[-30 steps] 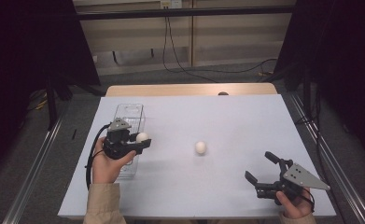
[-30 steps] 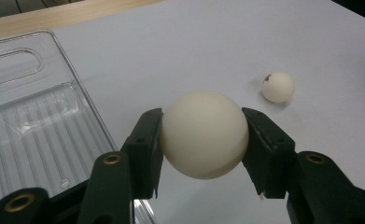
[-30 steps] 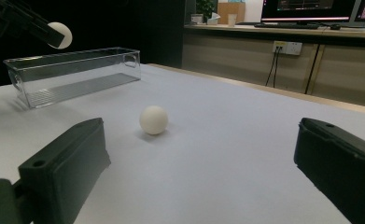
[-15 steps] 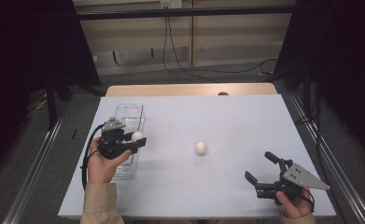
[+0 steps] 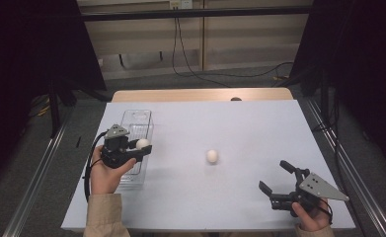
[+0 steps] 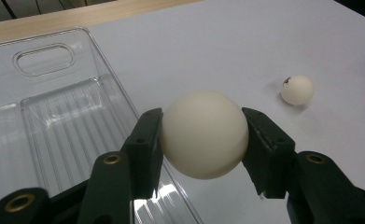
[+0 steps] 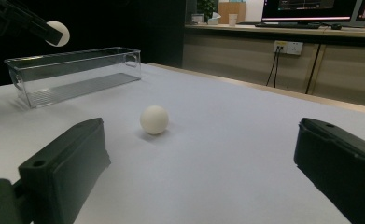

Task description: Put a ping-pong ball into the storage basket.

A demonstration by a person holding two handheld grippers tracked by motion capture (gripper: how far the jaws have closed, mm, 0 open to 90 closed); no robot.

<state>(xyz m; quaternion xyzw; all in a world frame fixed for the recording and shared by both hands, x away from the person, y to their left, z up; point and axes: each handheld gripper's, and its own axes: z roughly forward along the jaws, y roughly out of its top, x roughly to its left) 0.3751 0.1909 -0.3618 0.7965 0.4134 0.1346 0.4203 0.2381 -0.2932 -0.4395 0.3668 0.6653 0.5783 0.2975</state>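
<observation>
Since the frame 1 s ago, the left gripper (image 5: pixel 142 147) had shifted a bit toward the clear plastic bin (image 5: pixel 137 120), carrying its white ball (image 5: pixel 142 143) w/ it; right gripper (image 5: pixel 276 177) and the loose ball (image 5: pixel 211 156) hadn't moved.

Left gripper (image 6: pixel 203 140) was clenched on the white ball (image 6: pixel 203 134), one black jaw on each side of it. In the high view the ball sat over the bin's right-hand rim; in the left gripper view the bin (image 6: pixel 54 121) lay below and to the left of the ball. From the right gripper view the held ball (image 7: pixel 59 33) hung above the bin (image 7: pixel 73 70), not touching it.

Loose ball (image 6: pixel 297 89) rested on the white table (image 5: pixel 240 123), well apart from both grippers, approx. mid-table. It had a small dark mark on top, too small to read.

Right gripper (image 7: pixel 199 154) was released, jaws spread wide, low near the table's front-right corner, w/ the loose ball (image 7: pixel 154 120) ahead between them but far off.

Left hand (image 5: pixel 104 173) partly hidden by its gripper body; right hand (image 5: pixel 311 219) cut off at bottom edge.
</observation>
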